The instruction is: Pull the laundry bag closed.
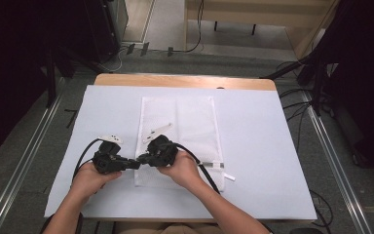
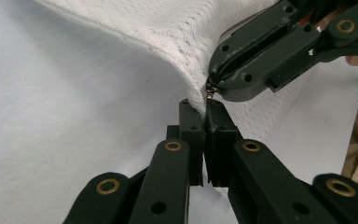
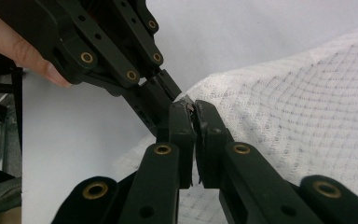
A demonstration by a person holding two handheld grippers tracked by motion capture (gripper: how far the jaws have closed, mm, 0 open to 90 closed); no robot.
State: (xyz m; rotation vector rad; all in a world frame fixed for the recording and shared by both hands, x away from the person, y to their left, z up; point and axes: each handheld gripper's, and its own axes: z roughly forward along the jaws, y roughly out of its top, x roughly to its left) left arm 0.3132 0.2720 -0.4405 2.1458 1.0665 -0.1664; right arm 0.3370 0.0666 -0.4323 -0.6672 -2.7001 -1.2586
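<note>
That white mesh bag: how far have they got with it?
Done so far: both grippers have a pinch on the mesh bag at its near left edge. The left gripper is shut on the fabric, and the right gripper is shut on a small metal piece there, probably the zip pull. In hand: holding the lifted edge. Left, likely: sliding the zip; the bag otherwise lies flat on the white sheet.

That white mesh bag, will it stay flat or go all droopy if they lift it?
Probably droopy: the white mesh bag already curves softly where the left gripper and right gripper pinch its edge. It looks thin and holey, so likely very light.
</note>
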